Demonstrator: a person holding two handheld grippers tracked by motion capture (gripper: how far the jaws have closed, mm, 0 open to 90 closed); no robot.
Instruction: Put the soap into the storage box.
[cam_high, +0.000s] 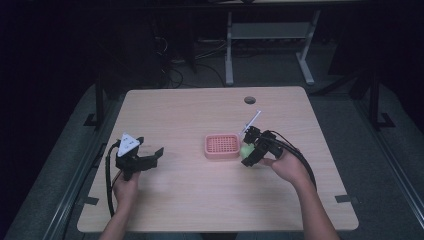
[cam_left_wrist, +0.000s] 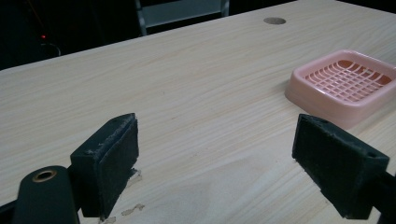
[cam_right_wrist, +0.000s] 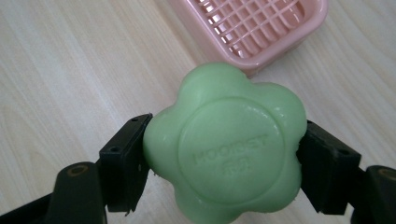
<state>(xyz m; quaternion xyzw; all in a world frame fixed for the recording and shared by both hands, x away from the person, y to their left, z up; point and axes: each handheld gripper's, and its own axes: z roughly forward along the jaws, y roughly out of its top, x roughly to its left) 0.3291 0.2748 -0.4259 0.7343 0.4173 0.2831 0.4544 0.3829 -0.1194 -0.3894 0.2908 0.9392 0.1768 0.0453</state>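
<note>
The light wooden table (cam_high: 200, 200) carries both grippers; beyond its far edge, a dark room holds grey desk legs (cam_high: 229, 50) and floor cables. The left gripper (cam_high: 150, 159) rests near the left edge, jaws spread wide with only bare tabletop between them. The right gripper (cam_high: 248, 150) pinches a green flower-shaped soap (cam_right_wrist: 229, 149) between its pads, just beside the right side of the pink soap dish (cam_high: 222, 146). The dish's grid insert holds nothing.
</note>
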